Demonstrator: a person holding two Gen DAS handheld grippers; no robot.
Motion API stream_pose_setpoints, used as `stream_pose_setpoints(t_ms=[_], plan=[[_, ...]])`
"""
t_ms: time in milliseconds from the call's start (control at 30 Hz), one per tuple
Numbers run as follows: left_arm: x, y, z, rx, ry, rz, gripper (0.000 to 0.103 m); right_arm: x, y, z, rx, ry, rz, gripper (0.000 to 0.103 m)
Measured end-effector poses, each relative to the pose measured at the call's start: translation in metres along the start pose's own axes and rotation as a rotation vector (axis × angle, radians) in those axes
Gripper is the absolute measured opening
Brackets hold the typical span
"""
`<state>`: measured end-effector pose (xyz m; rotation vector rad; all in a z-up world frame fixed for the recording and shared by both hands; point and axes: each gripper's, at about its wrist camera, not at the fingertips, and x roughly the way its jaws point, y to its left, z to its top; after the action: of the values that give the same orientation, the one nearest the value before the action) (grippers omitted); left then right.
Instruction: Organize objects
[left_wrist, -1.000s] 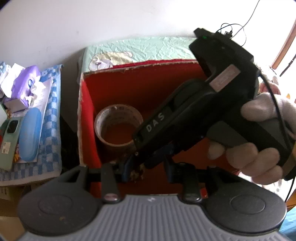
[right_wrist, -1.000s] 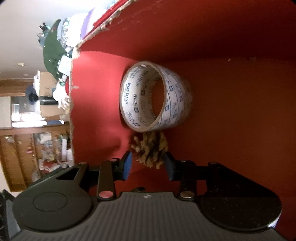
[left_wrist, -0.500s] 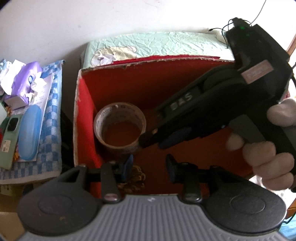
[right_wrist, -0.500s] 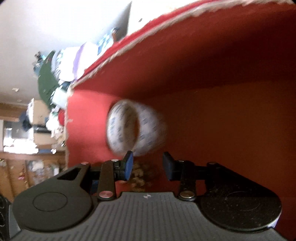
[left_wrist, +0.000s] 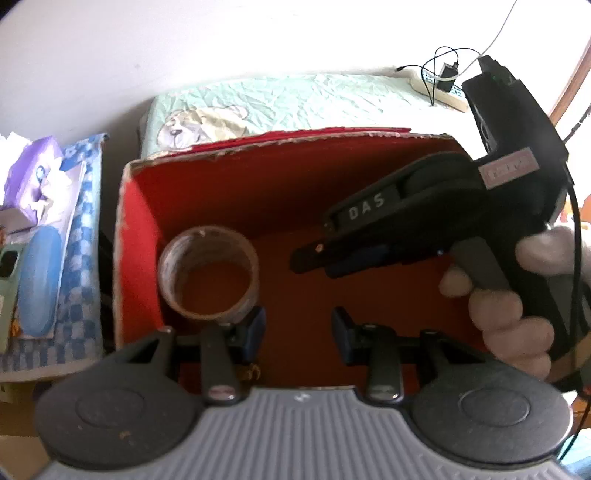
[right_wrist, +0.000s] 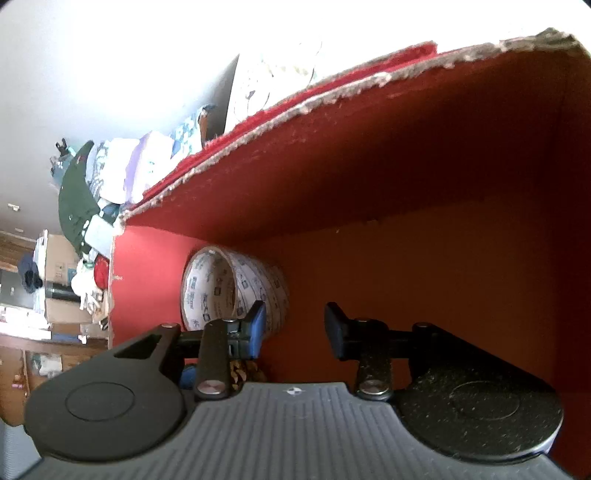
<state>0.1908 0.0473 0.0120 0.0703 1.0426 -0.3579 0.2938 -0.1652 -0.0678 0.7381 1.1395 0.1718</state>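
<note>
An open red cardboard box (left_wrist: 136, 236) holds a roll of printed packing tape (left_wrist: 208, 273) near its left wall. A small brown pine cone (left_wrist: 251, 371) lies on the box floor beside the roll, mostly hidden under my left finger. My left gripper (left_wrist: 297, 332) hangs over the box floor, open and with nothing in it. My right gripper (left_wrist: 317, 262), held by a gloved hand (left_wrist: 509, 317), hovers inside the box to the right of the roll. In the right wrist view the right gripper (right_wrist: 295, 326) is open and empty, with the tape roll (right_wrist: 236, 291) and pine cone (right_wrist: 243, 371) at its left finger.
Left of the box, a blue checked cloth (left_wrist: 85, 258) carries a purple tissue pack (left_wrist: 33, 181) and a blue oblong case (left_wrist: 38, 280). A mint bed sheet (left_wrist: 295, 99) lies behind the box, with a power strip (left_wrist: 443, 88) at the back right.
My right gripper has lifted off the pine cone and drawn back to the right, leaving the cone on the box floor by the tape. My left gripper's jaws stand slightly wider.
</note>
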Motion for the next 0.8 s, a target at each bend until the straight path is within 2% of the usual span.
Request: stream_pose_setpoints(t_ms=[333, 567, 800], plan=[[0.034, 0.006, 0.013, -0.058, 0.081, -0.011, 0.04, -0.003, -0.004, 0.001, 0.033, -0.035, 0.009, 0.039], [0.044, 0.016, 0.017, -0.104, 0.104, 0.004, 0.04, -0.002, -0.002, 0.0, 0.022, -0.039, 0.009, 0.039], [0.042, 0.018, 0.02, -0.112, 0.088, 0.025, 0.041, 0.0, 0.001, 0.0, 0.009, -0.038, 0.001, 0.039]])
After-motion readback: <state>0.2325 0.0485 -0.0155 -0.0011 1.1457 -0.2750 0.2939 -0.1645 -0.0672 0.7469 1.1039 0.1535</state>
